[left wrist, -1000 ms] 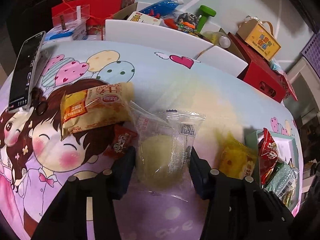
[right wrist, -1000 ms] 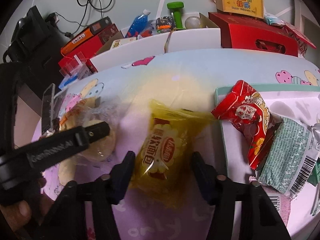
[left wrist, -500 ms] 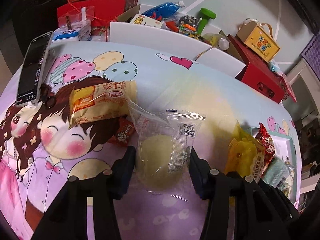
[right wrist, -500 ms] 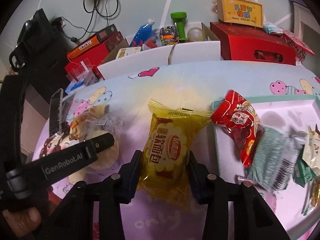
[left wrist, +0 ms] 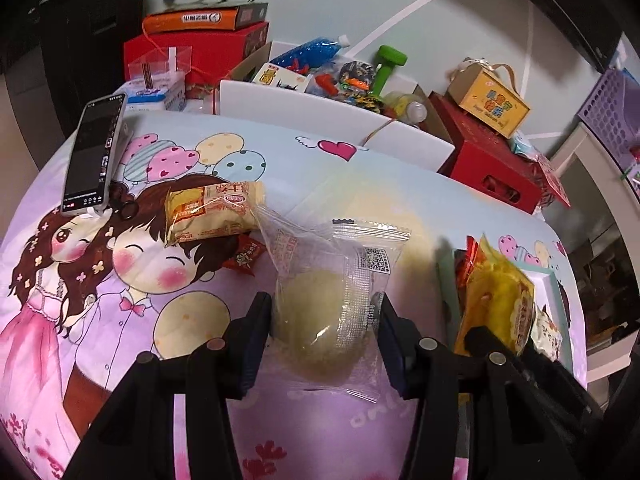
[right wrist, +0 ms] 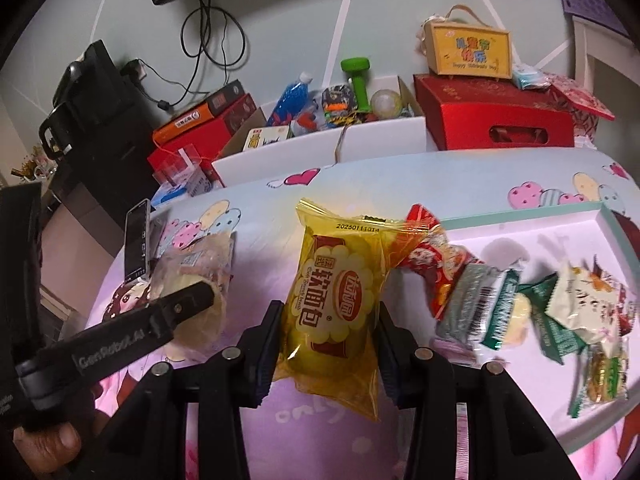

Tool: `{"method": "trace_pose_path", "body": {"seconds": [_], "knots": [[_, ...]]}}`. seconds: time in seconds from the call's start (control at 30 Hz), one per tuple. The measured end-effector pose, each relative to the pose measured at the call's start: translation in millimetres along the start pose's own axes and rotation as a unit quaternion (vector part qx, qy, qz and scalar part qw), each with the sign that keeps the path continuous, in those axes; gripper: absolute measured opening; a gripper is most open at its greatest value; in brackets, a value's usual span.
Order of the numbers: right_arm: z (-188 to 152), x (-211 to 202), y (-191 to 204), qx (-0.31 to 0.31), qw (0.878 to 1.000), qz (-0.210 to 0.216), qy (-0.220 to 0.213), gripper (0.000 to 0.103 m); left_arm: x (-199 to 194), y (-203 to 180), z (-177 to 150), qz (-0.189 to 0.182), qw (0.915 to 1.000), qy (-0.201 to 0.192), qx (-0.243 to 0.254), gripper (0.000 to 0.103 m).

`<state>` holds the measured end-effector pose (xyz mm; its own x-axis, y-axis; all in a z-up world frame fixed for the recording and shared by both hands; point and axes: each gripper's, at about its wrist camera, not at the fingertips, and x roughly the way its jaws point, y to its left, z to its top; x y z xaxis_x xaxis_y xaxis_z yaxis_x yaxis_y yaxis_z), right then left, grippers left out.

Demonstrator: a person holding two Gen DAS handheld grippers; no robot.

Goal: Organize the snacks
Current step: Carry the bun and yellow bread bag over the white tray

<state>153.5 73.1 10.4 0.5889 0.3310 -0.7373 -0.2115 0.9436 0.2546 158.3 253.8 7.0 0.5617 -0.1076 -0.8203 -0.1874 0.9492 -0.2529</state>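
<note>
left gripper (left wrist: 325, 322): fingers closed against both sides of a clear-wrapped pale round bun (left wrist: 322, 320); bun sits between the pads, over the cartoon-print tablecloth (left wrist: 200, 360).
right gripper (right wrist: 329, 330): fingers pinched on a yellow bread packet (right wrist: 340, 304), packet upright between the pads, top edge pointing away from the camera.
person's hand (right wrist: 44, 450): low left in the right wrist view, on the left gripper's handle.
tray (right wrist: 520, 220): teal-rimmed, just right of the yellow packet; holds a red snack packet (right wrist: 434, 258), green wrappers (right wrist: 500, 312) and a pale packet (right wrist: 584, 300), overlapping. Some blurred.
loose snacks: orange-yellow cake packet (left wrist: 212, 212) lies on the cloth beyond the left gripper; a small red wrapper (left wrist: 244, 258) touches its near edge.
phone (left wrist: 94, 160): propped upright at the cloth's far left.
far side: white box (left wrist: 320, 120) of toys with a green dumbbell (left wrist: 386, 66), red boxes (right wrist: 492, 120), yellow gift box (right wrist: 468, 50) on top.
</note>
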Motion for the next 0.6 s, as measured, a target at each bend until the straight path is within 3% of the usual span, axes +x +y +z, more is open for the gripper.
{"method": "trace_pose_path", "body": {"seconds": [0.33,0.6], "knots": [[-0.9,-25.4,-33.8,0.019,0.999,-0.043,-0.012,0.046,-15.5,-20.1,-14.2,0.006,0.9997,-0.008,0.020,0.053],[1.8,-40.3,-68.8,0.045,0.997,-0.065,-0.014,0.046,-18.8,-63.9,-19.8,0.000,0.9978,-0.013,0.065,0.053]]}}
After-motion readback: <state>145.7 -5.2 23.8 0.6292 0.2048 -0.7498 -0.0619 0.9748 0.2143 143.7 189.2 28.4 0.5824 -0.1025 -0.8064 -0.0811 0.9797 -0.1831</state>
